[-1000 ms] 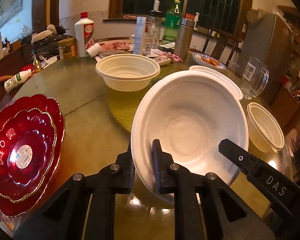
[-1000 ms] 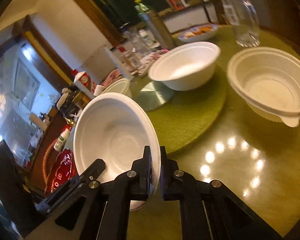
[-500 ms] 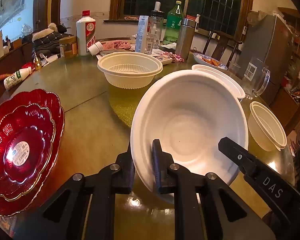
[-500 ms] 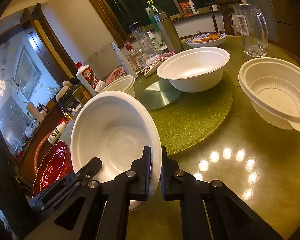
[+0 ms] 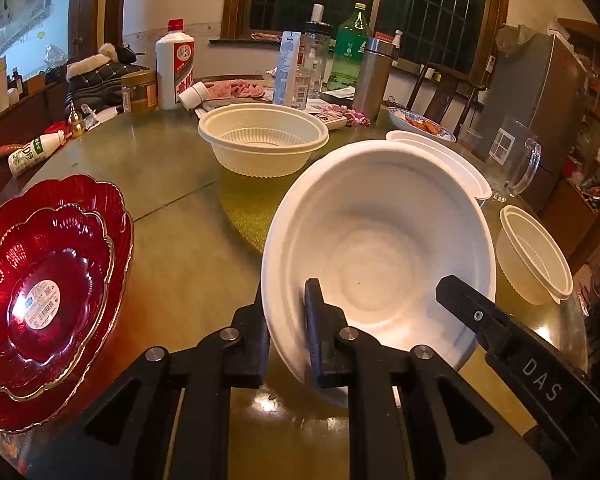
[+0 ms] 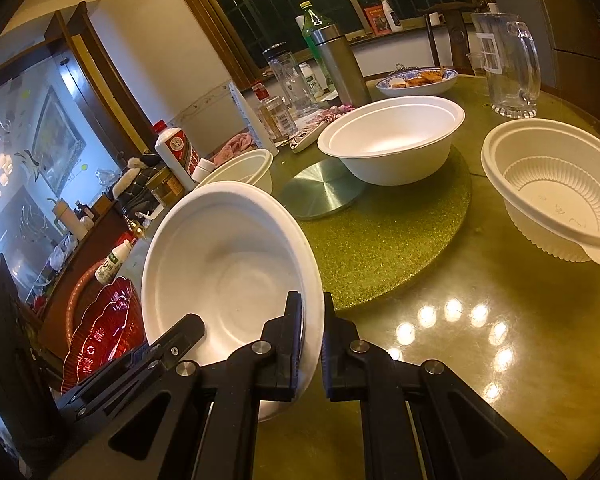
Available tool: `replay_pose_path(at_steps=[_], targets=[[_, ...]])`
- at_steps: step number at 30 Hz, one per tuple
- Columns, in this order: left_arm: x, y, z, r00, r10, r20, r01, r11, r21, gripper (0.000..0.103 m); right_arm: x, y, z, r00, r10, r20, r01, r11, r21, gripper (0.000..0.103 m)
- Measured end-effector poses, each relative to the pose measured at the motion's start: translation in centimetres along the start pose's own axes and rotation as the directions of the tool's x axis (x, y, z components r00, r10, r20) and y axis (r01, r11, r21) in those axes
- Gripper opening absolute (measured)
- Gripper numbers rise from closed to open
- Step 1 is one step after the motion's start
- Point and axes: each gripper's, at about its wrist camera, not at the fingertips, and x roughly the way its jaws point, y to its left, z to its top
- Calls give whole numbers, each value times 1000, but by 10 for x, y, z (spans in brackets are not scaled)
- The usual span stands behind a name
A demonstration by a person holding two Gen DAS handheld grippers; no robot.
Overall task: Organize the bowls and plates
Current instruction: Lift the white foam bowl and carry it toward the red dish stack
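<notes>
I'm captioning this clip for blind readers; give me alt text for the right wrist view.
Black tongs pinch the rim of a tilted white bowl above a round green table. Behind sit another white bowl, a ribbed bowl, a glass pitcher and red plates.

At my nine o'clock the red plates (image 5: 40,300) run off the frame edge. The held white bowl (image 5: 380,248) hides most of the second white bowl (image 5: 452,160) behind it, and bottle labels at twelve o'clock are too small for me to read.

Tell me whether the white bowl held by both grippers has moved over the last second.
Yes. The white bowl has levelled out and lifted slightly: in the right wrist view the white bowl on the green mat now sits lower and less tilted.
</notes>
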Motion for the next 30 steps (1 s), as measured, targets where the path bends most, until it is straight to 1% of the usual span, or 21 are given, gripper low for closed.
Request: replay_pose_path(at_steps=[7, 30], targets=[[-3, -1, -1, 1000, 3, 17, -3, 1000, 7, 13, -3, 2, 0, 1000, -4, 13, 4, 1000, -16, 8], [-5, -1, -1, 1000, 5, 25, -5, 1000, 18, 13, 0, 2, -1, 1000, -16, 18, 16, 1000, -23, 9]])
